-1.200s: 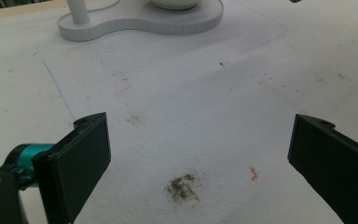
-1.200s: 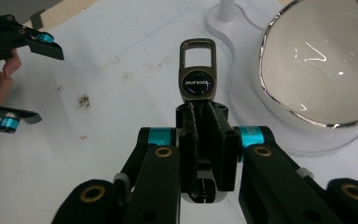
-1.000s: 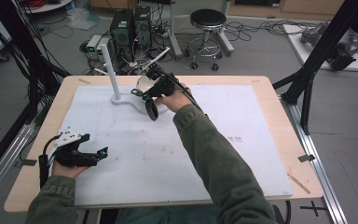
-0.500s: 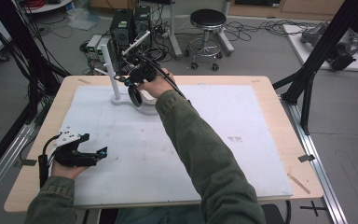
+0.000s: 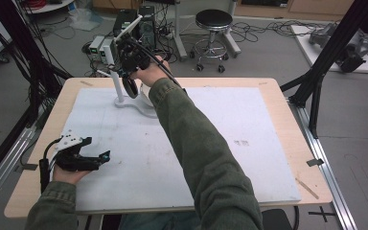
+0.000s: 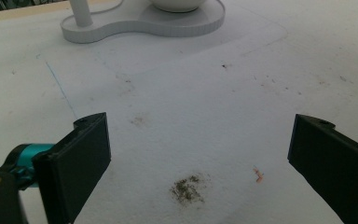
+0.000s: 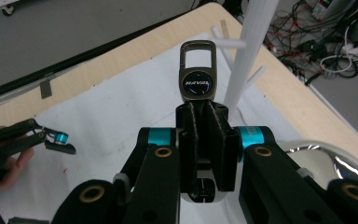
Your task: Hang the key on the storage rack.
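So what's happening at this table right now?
A person works two hand-held grippers over a white mat. The right gripper is shut on a metal key fob, held up beside the post of a white stand at the table's far side. The left gripper rests open near the front edge, holding nothing.

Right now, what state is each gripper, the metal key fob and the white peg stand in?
Left gripper: open, empty, low over the white mat.
Right gripper: shut on the key fob.
Dark metal key fob with clip loop: held upright beside the post.
White stand with pegged post: upright, on the mat.
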### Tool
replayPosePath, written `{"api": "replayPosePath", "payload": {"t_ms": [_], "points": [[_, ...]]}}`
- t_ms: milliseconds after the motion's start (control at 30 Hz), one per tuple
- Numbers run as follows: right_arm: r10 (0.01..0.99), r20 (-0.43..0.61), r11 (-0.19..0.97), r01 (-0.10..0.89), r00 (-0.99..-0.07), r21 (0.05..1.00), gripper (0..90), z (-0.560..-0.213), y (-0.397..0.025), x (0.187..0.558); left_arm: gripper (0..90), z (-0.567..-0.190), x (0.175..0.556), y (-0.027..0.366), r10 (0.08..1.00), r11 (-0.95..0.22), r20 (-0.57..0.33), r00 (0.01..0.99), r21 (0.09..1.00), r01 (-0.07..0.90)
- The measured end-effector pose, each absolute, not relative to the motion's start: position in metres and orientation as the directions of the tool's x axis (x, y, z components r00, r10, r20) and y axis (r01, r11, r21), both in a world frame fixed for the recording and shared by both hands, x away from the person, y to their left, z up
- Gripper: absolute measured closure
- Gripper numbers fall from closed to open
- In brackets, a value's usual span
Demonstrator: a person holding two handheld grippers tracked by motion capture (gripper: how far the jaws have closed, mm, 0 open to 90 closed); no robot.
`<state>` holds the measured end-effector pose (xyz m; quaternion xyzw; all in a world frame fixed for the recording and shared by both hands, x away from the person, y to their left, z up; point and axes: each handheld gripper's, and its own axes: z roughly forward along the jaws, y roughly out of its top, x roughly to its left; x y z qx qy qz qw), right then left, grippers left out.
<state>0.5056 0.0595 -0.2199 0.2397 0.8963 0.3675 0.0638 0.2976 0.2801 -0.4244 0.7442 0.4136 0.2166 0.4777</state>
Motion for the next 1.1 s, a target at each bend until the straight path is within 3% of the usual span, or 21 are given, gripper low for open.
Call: {"api": "replayPosePath", "payload": {"t_ms": [833,1100], "points": [[0.512,0.042,0.646,0.416,-0.858,0.640,79.3,-0.245,0.087,0.526,6.2,-0.425,0.298,0.281,0.820,-0.196,-0.079,0.567,0.892,0.408],[0.549,0.031,0.641,0.444,-0.836,0.626,43.8,-0.249,0.081,0.527,6.2,-0.424,0.297,0.281,0.818,-0.199,-0.078,0.569,0.891,0.409]]}}
